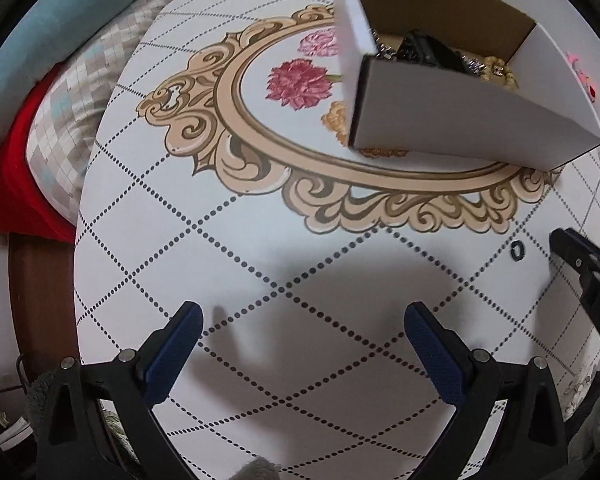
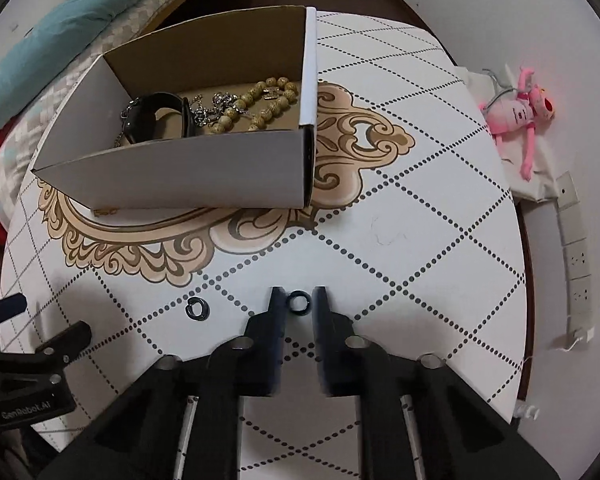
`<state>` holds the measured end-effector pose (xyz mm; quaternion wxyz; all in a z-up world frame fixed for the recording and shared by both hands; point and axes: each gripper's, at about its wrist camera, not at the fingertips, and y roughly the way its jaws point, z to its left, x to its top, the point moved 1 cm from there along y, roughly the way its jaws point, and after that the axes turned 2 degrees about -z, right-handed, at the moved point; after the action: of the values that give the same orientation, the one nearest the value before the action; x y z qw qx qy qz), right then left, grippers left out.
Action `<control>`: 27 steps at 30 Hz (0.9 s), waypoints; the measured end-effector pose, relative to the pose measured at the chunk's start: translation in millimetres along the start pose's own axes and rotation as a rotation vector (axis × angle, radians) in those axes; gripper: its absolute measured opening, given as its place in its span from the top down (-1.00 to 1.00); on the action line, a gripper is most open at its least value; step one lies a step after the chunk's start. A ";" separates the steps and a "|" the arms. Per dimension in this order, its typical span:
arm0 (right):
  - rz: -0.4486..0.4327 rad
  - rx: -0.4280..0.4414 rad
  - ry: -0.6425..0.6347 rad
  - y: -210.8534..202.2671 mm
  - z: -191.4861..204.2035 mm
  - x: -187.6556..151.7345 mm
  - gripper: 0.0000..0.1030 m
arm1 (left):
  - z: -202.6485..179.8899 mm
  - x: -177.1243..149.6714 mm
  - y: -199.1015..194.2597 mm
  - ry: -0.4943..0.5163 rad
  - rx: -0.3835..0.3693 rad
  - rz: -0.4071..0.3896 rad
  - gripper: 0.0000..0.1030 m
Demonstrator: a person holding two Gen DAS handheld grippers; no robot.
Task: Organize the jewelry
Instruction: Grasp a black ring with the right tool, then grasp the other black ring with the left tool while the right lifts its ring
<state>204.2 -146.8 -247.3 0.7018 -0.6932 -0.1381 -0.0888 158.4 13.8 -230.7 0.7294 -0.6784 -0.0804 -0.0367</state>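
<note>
Patterned round table (image 2: 440,208): right tongs (image 2: 299,300) nearly closed, pinching a dark ring (image 2: 299,301); second ring (image 2: 197,307) lies left of them. Left tongs (image 1: 302,322) wide open, empty.

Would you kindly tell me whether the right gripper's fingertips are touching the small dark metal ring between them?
Touching. In the right wrist view, the right gripper has its pads closed against both sides of the small dark metal ring on the white patterned table, with no gap visible.

The right gripper (image 2: 298,300) points steeply down, its jaws drawn close around a small dark ring (image 2: 298,301). The left gripper (image 1: 302,322) points straight down, jaws spread wide and empty.
</note>
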 end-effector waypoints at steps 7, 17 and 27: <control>-0.022 0.028 0.114 -23.2 -33.7 -15.6 0.74 | -42.5 5.4 -20.9 0.036 -0.081 -0.055 -0.99; -0.014 0.000 0.232 -29.6 -82.8 -34.2 0.74 | -112.3 10.4 -21.3 0.152 -0.120 -0.112 -0.39; -0.028 0.000 0.266 -30.7 -97.4 -29.6 0.74 | -123.9 13.1 -14.5 0.209 -0.122 -0.138 0.46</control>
<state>173.3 -246.7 -227.6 0.7127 -0.6732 -0.0531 -0.1898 177.3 -109.9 -222.5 0.6870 -0.7067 -0.0481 -0.1620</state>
